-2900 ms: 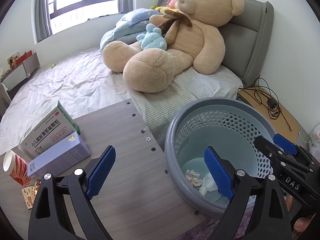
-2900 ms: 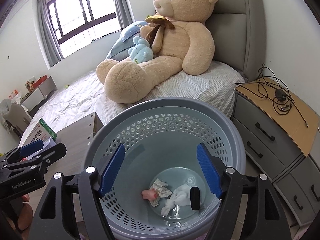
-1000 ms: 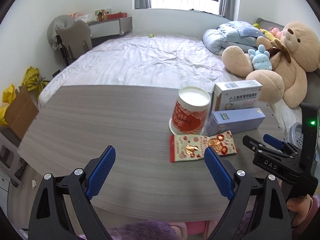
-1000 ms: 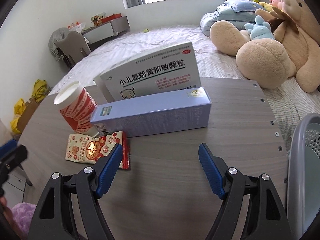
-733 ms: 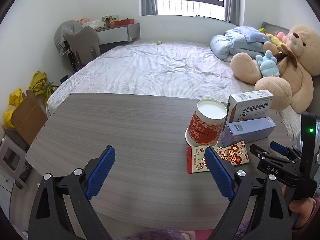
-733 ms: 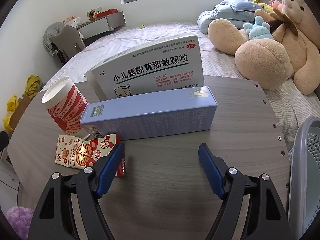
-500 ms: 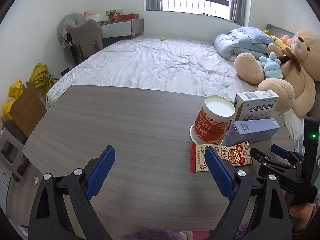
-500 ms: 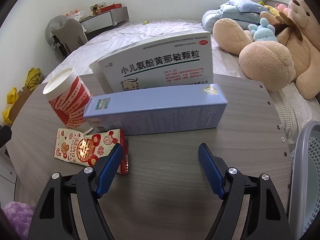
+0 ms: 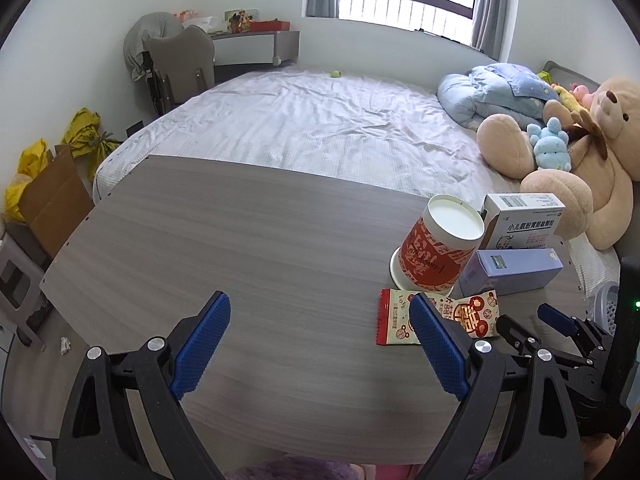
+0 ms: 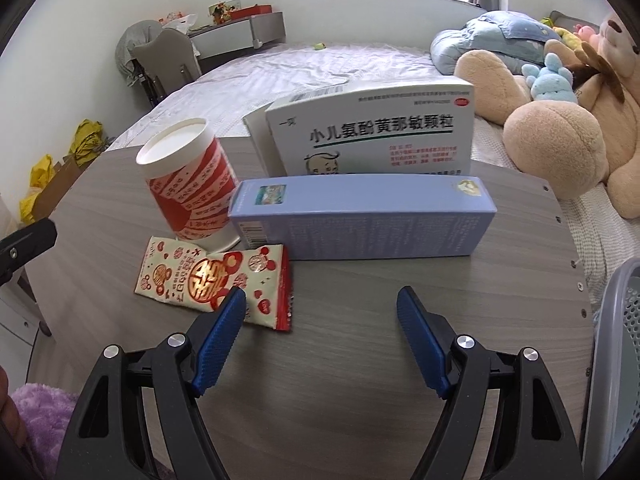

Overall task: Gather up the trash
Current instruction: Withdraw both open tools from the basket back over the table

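**Four pieces of trash on the table, both grippers spread and empty**

The table (image 9: pixel 240 240) is bare wood across its left and middle. All the trash sits close together near its right edge. Beyond that edge is the bin (image 10: pixel 616 352). The white box (image 10: pixel 372 132) stands upright at the back. The blue box (image 10: pixel 360 216) lies lengthwise in front, touching it. The red-and-white cup (image 10: pixel 188 180) stands mouth-down just left of the boxes. The flat packet (image 10: pixel 216 284) lies nearest. The right gripper (image 10: pixel 320 336) hovers over clear wood beside the packet, jaws apart. The left gripper (image 9: pixel 320 344) is likewise spread, holding nothing.
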